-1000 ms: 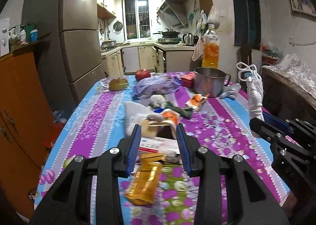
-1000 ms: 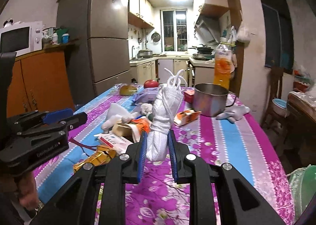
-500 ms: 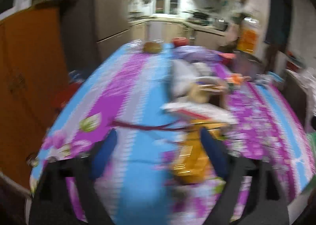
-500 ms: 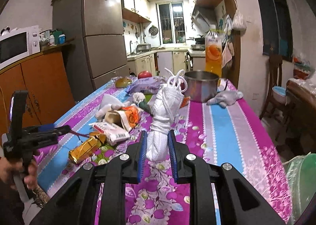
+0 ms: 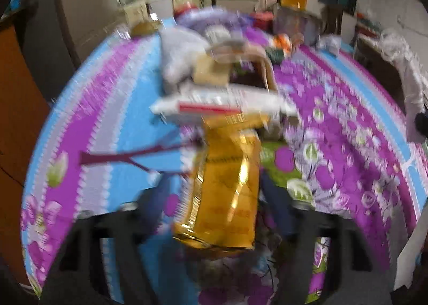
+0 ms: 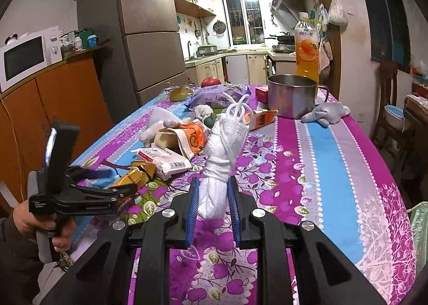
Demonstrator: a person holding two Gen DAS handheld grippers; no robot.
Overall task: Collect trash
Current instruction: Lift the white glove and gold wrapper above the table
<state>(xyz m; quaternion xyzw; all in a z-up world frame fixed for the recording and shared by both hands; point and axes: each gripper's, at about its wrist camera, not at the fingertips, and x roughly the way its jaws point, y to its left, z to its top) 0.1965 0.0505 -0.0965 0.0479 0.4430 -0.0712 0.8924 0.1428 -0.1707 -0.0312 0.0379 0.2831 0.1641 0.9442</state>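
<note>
My right gripper [image 6: 212, 196] is shut on a white bundle tied with cord [image 6: 223, 152], held upright above the table. My left gripper [image 5: 214, 198] is open, its blurred fingers on either side of a gold foil wrapper [image 5: 227, 184] lying on the cloth. The left gripper also shows in the right wrist view [image 6: 117, 189] at the wrapper [image 6: 133, 175]. Behind the wrapper lie a white and red packet [image 5: 214, 105], a torn paper bag [image 6: 184, 137] and white crumpled paper [image 6: 160, 120].
A steel pot [image 6: 291, 96], an orange drink bottle [image 6: 307, 48], a purple wipes pack [image 6: 214, 96], an apple [image 6: 211, 82] and a grey glove [image 6: 325, 113] sit at the table's far end. A fridge [image 6: 149, 37] and an orange cabinet [image 6: 53, 96] stand to the left.
My left gripper has moved down and forward and opened wide around the gold wrapper. My right gripper has drawn back a little, still holding the white bundle.
</note>
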